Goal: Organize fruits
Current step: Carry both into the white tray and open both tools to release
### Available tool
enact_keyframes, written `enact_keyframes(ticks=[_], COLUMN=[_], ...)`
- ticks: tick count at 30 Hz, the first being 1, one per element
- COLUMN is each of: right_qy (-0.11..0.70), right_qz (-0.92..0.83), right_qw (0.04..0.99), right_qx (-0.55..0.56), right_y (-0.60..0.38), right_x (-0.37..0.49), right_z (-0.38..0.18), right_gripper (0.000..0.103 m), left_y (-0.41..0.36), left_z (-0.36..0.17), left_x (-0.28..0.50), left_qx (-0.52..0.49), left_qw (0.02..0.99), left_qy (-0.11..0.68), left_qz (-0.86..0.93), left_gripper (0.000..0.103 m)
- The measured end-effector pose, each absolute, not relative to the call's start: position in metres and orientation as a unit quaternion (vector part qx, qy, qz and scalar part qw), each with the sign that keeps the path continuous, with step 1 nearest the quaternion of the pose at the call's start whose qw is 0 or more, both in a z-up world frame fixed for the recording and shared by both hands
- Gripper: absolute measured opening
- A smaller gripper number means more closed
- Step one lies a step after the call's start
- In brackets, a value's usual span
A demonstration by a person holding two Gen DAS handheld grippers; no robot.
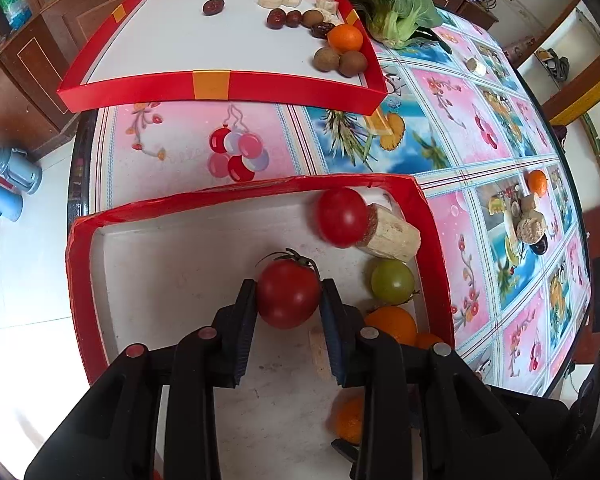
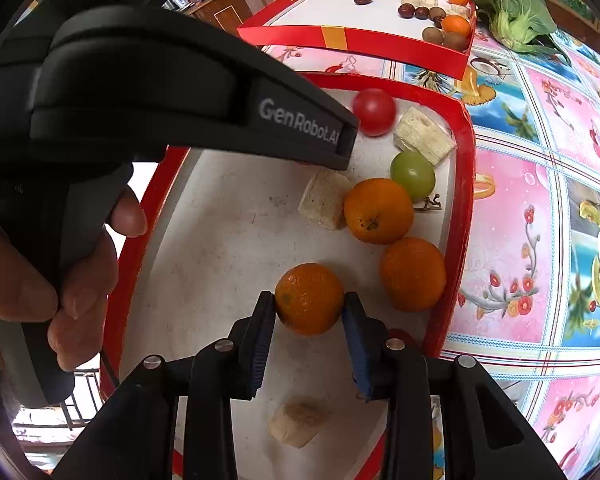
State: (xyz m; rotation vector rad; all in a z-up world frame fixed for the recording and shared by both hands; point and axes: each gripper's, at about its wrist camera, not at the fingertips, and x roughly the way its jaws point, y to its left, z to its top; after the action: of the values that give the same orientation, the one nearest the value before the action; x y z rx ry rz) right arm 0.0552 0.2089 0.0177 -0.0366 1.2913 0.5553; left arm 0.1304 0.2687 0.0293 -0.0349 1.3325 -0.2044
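Your left gripper (image 1: 288,294) clamps a red tomato (image 1: 288,295); right gripper (image 2: 309,306) pinches an orange (image 2: 309,298) (only the right view shows your hand (image 2: 60,280)), both over the near tray (image 1: 180,204).

Red tomato (image 1: 288,294), orange mandarin (image 2: 309,298), red-rimmed white tray (image 1: 80,280).

Two bright, daylit fisheye views with vivid colour. Straight lines bow strongly toward the edges, and the corners fall into black vignette. In the left wrist view, pale glare washes out the floor (image 1: 16,280) at the left, and one red tomato (image 1: 342,216) near the tray's far wall is smeared by motion blur while the rest stays sharp. Shadows under the fruit are soft and faint. In the right wrist view, a hand (image 2: 52,280) close to the lens looks dim and slightly soft
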Motion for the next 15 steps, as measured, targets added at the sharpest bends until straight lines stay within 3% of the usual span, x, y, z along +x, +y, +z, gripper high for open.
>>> enact_keyframes(ticks=[5, 9, 15], right_qy=[0.593, 0.588, 0.578], right_qz=[0.255, 0.256, 0.26], right_qw=[0.763, 0.767, 0.774], right_qx=[-0.012, -0.008, -0.008], right_y=[0.202, 0.196, 0.185], right_x=[0.048, 0.047, 0.04], right_z=[0.023, 0.029, 0.043], right_gripper=[0.038, 0.042, 0.045], left_y=[0.267, 0.264, 0.26], left_z=[0.029, 0.033, 0.047], left_x=[0.128, 0.124, 0.117], left_qx=[-0.016, -0.013, -0.006], left_qw=[0.777, 0.783, 0.791], left_qy=[0.622, 0.615, 0.605], left_qz=[-0.09, -0.086, -0.087], left_gripper=[0.03, 0.059, 0.059])
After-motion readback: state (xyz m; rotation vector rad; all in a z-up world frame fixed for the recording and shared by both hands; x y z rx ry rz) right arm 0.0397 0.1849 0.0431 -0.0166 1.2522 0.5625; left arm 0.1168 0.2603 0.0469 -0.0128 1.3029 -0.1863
